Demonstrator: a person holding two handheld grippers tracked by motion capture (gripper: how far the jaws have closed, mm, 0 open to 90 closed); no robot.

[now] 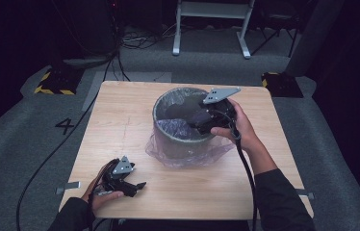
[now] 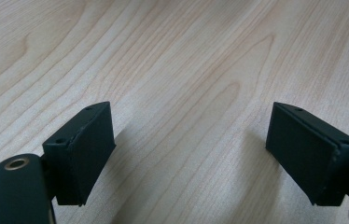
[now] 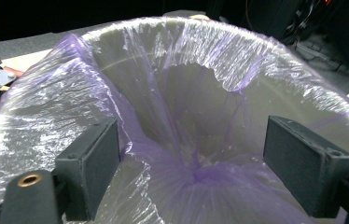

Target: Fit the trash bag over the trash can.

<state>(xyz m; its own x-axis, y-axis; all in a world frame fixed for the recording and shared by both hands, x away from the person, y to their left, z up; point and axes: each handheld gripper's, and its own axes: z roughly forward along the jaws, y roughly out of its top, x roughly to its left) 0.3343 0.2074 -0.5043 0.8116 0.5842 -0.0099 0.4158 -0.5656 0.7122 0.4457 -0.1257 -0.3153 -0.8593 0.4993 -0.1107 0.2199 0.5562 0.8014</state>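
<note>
A grey round bin [image 1: 180, 139] stands in the middle of the wooden table [image 1: 120, 125], lined with a thin purple plastic bag [image 1: 187, 158] that spills out around its base. My right gripper [image 1: 193, 126] hangs over the bin's right rim, pointing left into it. In the right gripper view the open jaws [image 3: 191, 140] frame the crinkled bag [image 3: 200, 93], which lines the bin's inside; nothing lies between the pads. My left gripper [image 1: 139, 185] rests near the table's front left corner. Its jaws [image 2: 189, 126] stand open over bare wood [image 2: 186, 56].
Grey carpet surrounds the table. A white metal frame [image 1: 212, 29] stands at the back, with yellow-and-black striped blocks [image 1: 55, 81] at the far left and far right [image 1: 276, 82]. A black cable [image 1: 53, 149] runs across the floor on the left. Small metal brackets [image 1: 70, 186] stick out at the table's front corners.
</note>
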